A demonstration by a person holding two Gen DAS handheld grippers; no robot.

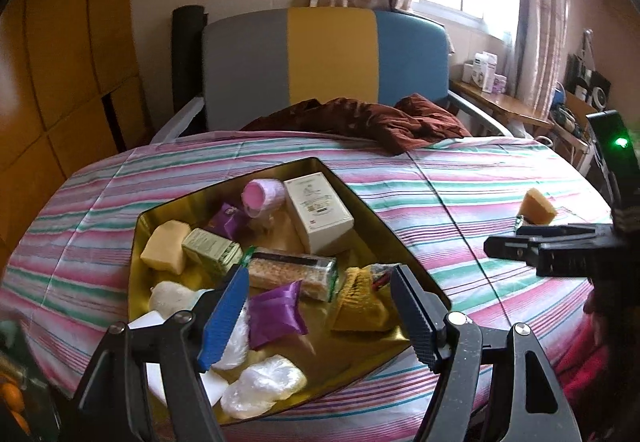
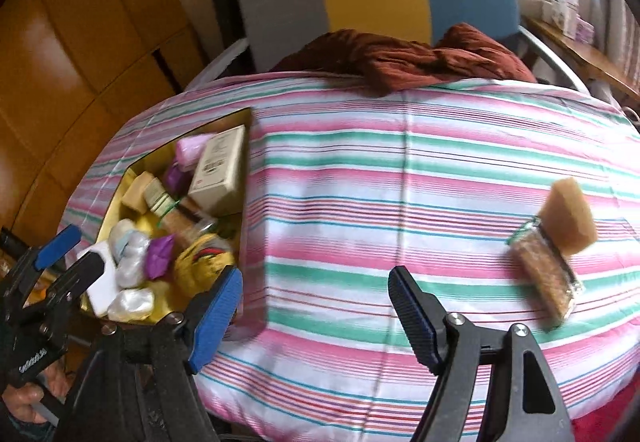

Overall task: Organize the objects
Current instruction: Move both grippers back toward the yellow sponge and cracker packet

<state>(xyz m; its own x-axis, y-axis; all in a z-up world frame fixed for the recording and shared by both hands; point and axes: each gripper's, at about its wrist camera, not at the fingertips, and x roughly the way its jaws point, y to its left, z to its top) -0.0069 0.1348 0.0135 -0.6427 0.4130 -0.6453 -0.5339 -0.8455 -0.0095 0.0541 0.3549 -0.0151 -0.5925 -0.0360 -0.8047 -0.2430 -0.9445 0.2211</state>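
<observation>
Gold tin [image 1: 352, 198] sits at the striped worktop's [image 2: 360, 178] left edge, already crowded: white box [image 1: 320, 214], purple pouches [image 1: 276, 312], wrapped bars, pale buns; sponge [image 2: 572, 222] and snack bar [image 2: 544, 278] lie by the right edge; right fingers [image 2: 316, 310] released, empty, nearest them; swing over, straddle one squarely, clench gently; left fingers [image 1: 316, 316] released above the tin.
</observation>
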